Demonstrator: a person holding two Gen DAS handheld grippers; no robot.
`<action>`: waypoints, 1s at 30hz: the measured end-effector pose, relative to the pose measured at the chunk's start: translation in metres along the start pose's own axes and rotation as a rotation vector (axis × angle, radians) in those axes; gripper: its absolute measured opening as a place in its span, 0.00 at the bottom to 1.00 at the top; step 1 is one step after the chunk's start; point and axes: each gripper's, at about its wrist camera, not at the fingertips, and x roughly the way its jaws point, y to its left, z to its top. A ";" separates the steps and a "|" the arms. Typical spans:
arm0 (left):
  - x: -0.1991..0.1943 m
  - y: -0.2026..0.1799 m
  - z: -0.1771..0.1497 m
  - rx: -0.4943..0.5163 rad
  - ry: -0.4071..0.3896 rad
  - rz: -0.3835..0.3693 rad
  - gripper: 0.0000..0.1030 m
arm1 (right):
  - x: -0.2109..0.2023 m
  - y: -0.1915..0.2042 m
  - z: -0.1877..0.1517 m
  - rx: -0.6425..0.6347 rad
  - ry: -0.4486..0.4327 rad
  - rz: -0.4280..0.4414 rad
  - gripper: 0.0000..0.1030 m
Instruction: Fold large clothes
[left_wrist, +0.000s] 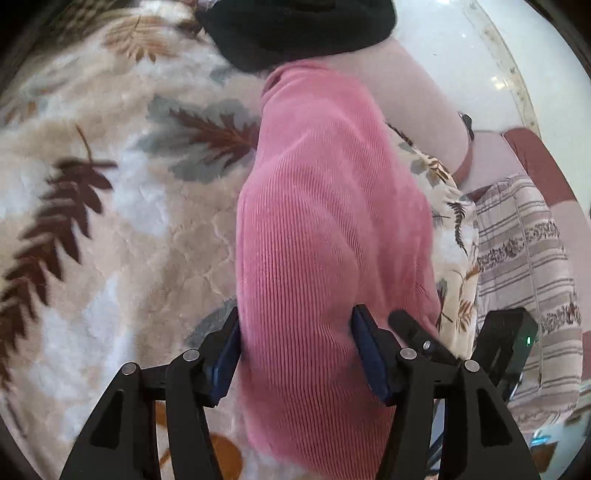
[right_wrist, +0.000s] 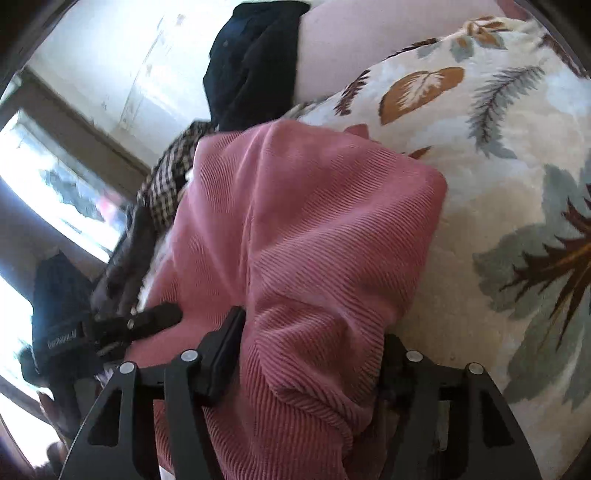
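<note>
Item: pink ribbed sweater (left_wrist: 317, 229), bunched into a thick roll and running from the bottom centre of each wrist view up toward the middle.
Location: on a bed covered by a plush leaf-print blanket (left_wrist: 122, 206); in the left wrist view the sweater crosses the centre, with the blanket to its left.
Left hand-held gripper (left_wrist: 295, 354): jaws partly spread, blue pads set against both sides of a fat fold of the sweater; pinching it, by the look of the cloth bulging between them.
Right hand-held gripper (right_wrist: 314, 354): jaws partly spread around another thick gather of the same sweater; the left finger presses the cloth, the right finger is mostly hidden under it; judged to be gripping.
Reason for hold: both hand-held grippers take the garment at neighbouring points along one edge, likely so that it can be lifted and laid out or doubled over evenly.
Opposite tool: the left hand-held gripper also shows at the lower left of the right wrist view, touching the sweater.
Other clothes: black garment (right_wrist: 251, 62) at upper centre; checked cloth (right_wrist: 170, 177) just left of the sweater; these seem to wait their turn.
Surroundings: striped bedding (left_wrist: 524, 258) at right of the left wrist view; bright window (right_wrist: 48, 177) at left of the right wrist view.
Progress: fold judged unfinished, the sweater being rumpled.
</note>
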 end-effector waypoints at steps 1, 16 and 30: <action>-0.012 -0.007 0.000 0.061 -0.018 0.038 0.55 | -0.005 0.000 0.002 0.010 0.000 -0.010 0.61; -0.034 -0.083 -0.095 0.521 -0.159 0.224 0.58 | -0.003 0.012 0.019 -0.152 -0.053 -0.211 0.29; -0.032 -0.050 -0.069 0.352 -0.118 0.106 0.59 | -0.034 0.022 -0.015 -0.200 -0.072 -0.230 0.39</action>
